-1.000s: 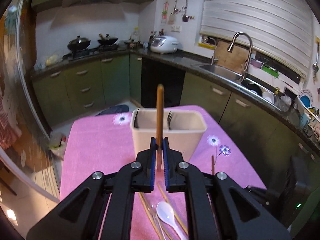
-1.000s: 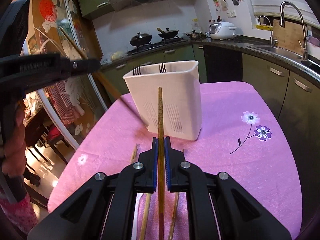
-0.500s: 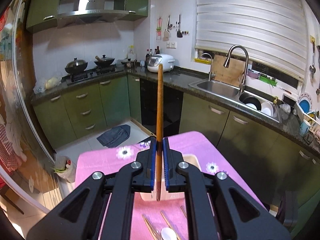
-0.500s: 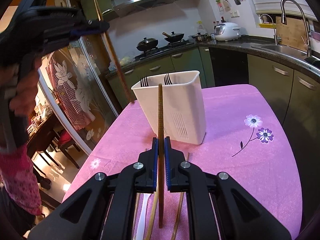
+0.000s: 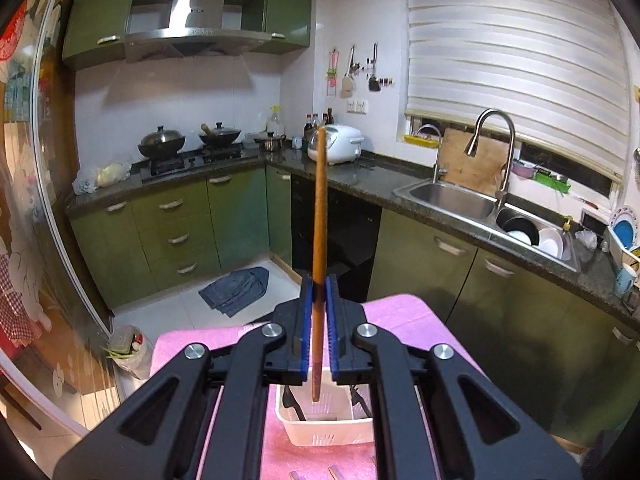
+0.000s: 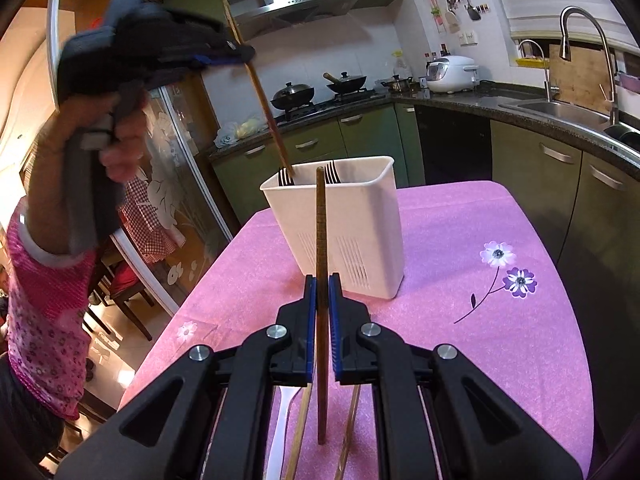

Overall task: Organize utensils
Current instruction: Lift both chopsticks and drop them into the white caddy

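Above the white utensil holder (image 5: 325,426) on the pink worktop (image 6: 460,320), the left hand-held gripper (image 5: 316,292) is clamping 1 chopstick (image 5: 319,240), its lower tip dipping inside. Nearer, the right hand-held gripper (image 6: 321,292) is pinching another chopstick (image 6: 320,240) upright; 2 loose chopsticks (image 6: 298,432) are lying below.

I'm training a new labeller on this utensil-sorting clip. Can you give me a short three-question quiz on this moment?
1. True or false: the right gripper is empty.
2. Where is the lower tip of the chopstick held by the left gripper?
A. on the pink tablecloth
B. over the open white utensil holder
C. in the sink
3. Fill in: dark ____ already stand in the holder's back corners.

Key:
1. False; it is shut on its own chopstick.
2. B
3. forks
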{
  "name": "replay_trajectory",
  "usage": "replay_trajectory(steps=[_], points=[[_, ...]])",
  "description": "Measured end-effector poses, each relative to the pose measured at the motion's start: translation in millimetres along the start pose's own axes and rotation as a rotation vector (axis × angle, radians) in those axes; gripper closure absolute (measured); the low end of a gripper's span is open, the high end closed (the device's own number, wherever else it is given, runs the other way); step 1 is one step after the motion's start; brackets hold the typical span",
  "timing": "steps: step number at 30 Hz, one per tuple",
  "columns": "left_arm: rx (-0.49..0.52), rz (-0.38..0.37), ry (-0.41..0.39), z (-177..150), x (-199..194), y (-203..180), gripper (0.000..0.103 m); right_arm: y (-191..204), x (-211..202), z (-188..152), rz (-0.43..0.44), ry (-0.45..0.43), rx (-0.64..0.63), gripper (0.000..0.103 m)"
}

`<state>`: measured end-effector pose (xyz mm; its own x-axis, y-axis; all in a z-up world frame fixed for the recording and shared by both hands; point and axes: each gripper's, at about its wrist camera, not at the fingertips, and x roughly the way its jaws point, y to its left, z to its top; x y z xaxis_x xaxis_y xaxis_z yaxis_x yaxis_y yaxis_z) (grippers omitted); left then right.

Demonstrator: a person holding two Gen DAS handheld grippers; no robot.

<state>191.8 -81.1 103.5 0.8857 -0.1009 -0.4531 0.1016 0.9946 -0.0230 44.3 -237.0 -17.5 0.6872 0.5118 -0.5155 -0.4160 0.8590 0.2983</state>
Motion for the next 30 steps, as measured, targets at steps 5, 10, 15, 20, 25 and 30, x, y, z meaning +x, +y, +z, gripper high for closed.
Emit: replay_trajectory(steps=[5, 10, 15, 20, 25, 30], points=[[0.011, 0.015, 0.066, -32.0, 29.6, -2.3, 0.096, 5.6, -6.9, 9.2, -0.013, -0.033, -0.023, 0.096], [0.000, 0.011, 0.114, -60.9, 48.4, -0.1, 0.096, 13.8, -19.9, 35.1, -0.042, -0.114, -0.063, 0.096], [0.003, 0.014, 0.147, -80.2, 60.5, 4.1, 0.094, 25.7, -35.1, 73.3, -0.079, -0.232, -0.105, 0.096], [0.018, 0.010, 0.153, -90.1, 57.6, 7.6, 0.082, 33.1, -45.5, 111.5, -0.114, -0.369, -0.109, 0.096], [0.013, 0.007, 0.140, -90.7, 43.2, 11.2, 0.068, 38.9, -43.6, 148.0, -0.149, -0.484, -0.105, 0.096], [0.019, 0.012, 0.132, -94.8, 27.7, 13.7, 0.064, 36.1, -11.9, 172.6, -0.203, -0.488, -0.111, 0.096]])
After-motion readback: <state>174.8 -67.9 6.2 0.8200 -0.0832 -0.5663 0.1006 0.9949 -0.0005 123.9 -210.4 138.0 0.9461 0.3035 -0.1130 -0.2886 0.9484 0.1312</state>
